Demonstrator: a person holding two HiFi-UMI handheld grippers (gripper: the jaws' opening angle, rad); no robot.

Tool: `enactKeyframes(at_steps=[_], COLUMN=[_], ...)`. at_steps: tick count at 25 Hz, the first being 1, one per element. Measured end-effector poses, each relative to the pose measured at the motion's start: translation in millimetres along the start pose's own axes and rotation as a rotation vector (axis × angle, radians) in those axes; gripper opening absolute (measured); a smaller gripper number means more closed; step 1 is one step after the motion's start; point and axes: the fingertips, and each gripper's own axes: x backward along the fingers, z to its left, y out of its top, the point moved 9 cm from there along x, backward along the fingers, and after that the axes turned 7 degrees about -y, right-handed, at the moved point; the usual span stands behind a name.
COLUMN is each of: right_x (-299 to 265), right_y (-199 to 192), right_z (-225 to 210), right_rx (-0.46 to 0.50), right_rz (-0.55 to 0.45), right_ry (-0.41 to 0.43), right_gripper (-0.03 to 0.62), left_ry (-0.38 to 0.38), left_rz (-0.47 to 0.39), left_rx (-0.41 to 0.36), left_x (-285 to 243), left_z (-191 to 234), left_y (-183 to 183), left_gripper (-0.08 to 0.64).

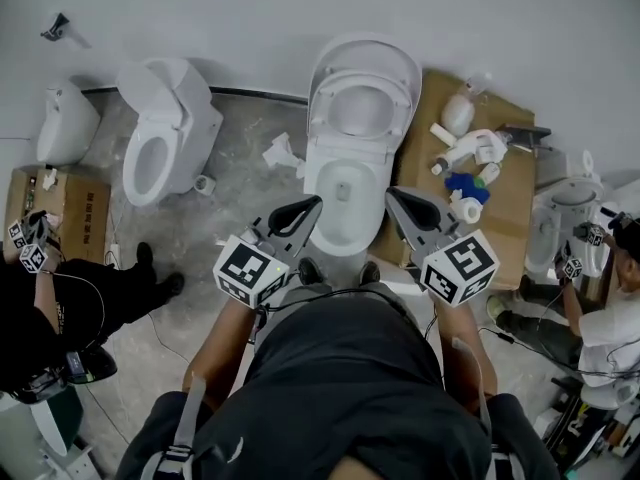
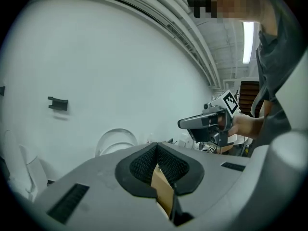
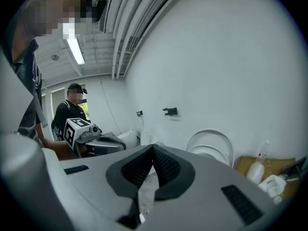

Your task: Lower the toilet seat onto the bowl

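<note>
Glossy smooth toilet seat (image 1: 405, 98), matt cardboard (image 1: 515, 193), rough concrete floor (image 1: 240, 193).

Toilet seat (image 1: 325, 108) upright behind bowl (image 1: 318, 183)

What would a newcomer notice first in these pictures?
A white toilet stands in the middle against the wall, its seat upright. Just before it hover the left gripper and right gripper, both shut and empty. A second toilet stands to the left, bottles on cardboard to the right.
</note>
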Motion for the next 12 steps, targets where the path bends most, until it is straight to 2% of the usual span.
enactKeyframes(at_steps=[6,12], right_x=[-16,-22], right_y=[-4,-10], right_z=[-3,-44], right_rx=[-0.012,-0.041], right_rz=[0.008,0.042], right_ry=[-0.047,-0.058], right_gripper=[0.008,0.008], left_ry=[-0.063,-0.077], left_rz=[0.027,0.044], left_rx=[0.021,0.021], left_x=[-13,-54], left_z=[21,30], left_y=[-12,-4], left_gripper=[0.005,0.005])
